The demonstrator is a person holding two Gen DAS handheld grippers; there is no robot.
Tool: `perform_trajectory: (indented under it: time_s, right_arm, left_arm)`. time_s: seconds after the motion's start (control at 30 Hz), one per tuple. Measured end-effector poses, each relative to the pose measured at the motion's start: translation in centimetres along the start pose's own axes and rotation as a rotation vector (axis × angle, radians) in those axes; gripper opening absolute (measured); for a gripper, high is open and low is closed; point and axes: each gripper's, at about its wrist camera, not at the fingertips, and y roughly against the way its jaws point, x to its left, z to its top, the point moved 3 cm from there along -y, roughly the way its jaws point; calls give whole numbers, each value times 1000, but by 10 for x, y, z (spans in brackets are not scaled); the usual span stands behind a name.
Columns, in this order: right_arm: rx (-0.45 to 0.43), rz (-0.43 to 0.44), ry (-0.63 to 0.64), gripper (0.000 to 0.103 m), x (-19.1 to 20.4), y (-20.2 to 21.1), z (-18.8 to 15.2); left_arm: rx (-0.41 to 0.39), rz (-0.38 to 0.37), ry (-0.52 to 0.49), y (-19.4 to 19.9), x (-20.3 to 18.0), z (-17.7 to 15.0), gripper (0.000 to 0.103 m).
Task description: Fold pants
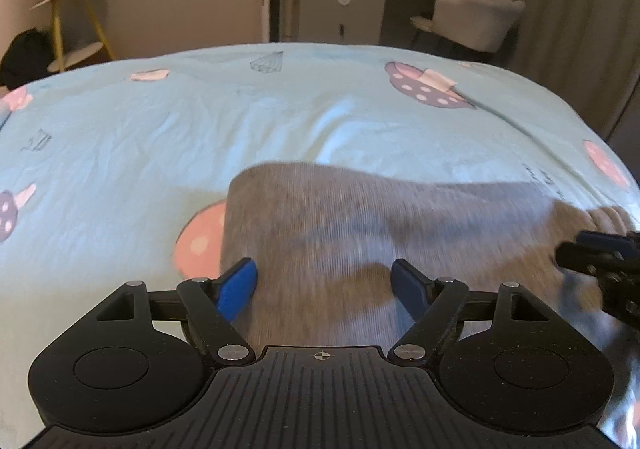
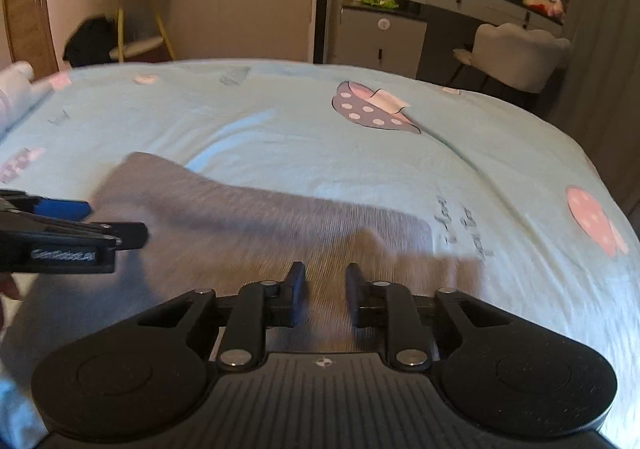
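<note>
the grey pants (image 1: 360, 233) are lying folded on the light blue bed (image 1: 160, 129). the left gripper (image 1: 325, 281) is hovering over them, jaws spread wide, gripping nothing. the right gripper (image 2: 325, 289) is hovering alongside, jaws narrowly parted, also gripping nothing.

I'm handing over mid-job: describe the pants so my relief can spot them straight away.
Start from the bed with the light blue sheet printed with pink and purple mushrooms. The grey ribbed pants lie near its front edge, under the left gripper and right gripper, both open. They are the only plain grey fabric on the patterned sheet.
</note>
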Motion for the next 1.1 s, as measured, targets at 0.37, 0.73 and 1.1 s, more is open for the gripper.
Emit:
perform_trajectory:
  time_s: [0.37,0.73,1.1]
  right_arm:
    - [-28,23,18,28,-6,63,-75]
    - [-21,99,-48,31,0,75,-89]
    - [12,141,-31,31,-5,72,-90]
  left_arm:
    - [28,77,-63,39,-23,-68,82]
    - [48,57,-36,59,-27,-79,82]
    - [31,6,-21,60,-22,-86,86]
